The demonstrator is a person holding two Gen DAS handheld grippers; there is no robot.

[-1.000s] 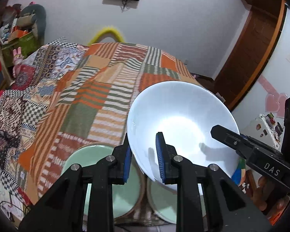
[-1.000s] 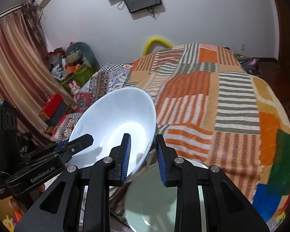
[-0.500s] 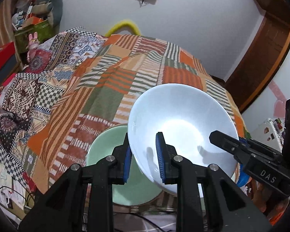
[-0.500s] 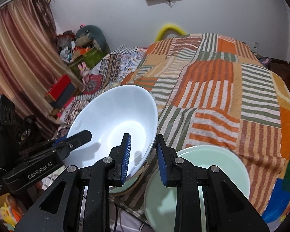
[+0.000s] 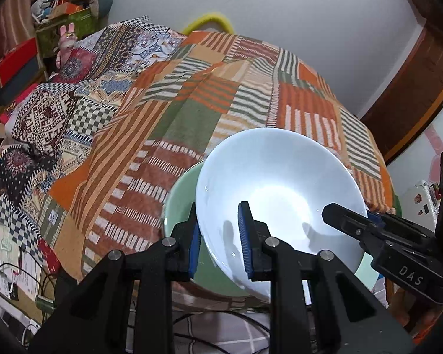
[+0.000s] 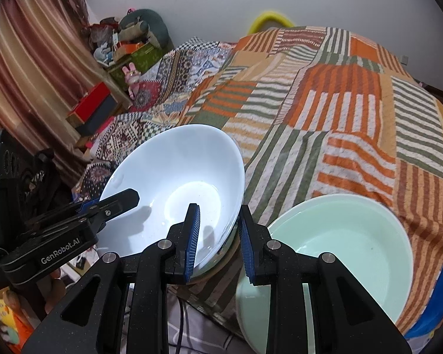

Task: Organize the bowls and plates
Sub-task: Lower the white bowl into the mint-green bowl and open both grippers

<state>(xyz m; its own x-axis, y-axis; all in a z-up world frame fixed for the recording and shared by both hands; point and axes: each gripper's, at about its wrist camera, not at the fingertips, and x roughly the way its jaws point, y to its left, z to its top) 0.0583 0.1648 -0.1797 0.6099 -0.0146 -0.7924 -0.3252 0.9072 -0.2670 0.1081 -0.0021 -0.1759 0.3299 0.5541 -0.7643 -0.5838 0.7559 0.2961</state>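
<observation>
A white bowl (image 5: 280,188) hangs tilted above the near edge of the bed, held from both sides. My left gripper (image 5: 218,230) is shut on its left rim, one pad inside and one outside. My right gripper (image 6: 218,227) is shut on the opposite rim of the white bowl (image 6: 174,177). Under the bowl's left side lies a pale green dish (image 5: 178,203), mostly hidden. A second pale green dish (image 6: 339,242) sits on the quilt to the right. In the left wrist view the right gripper's finger (image 5: 348,218) reaches into the bowl.
A patchwork quilt (image 6: 339,112) in orange, green and white stripes covers the bed. Boxes and toys (image 6: 124,50) are piled by the curtain at the far left. Cables (image 5: 44,280) lie on the floor below the bed's near edge. A wooden door (image 5: 413,88) stands at the right.
Both grippers have carried the white bowl forward and down together. It now covers more of the left green dish, and the right green dish shows more fully.
</observation>
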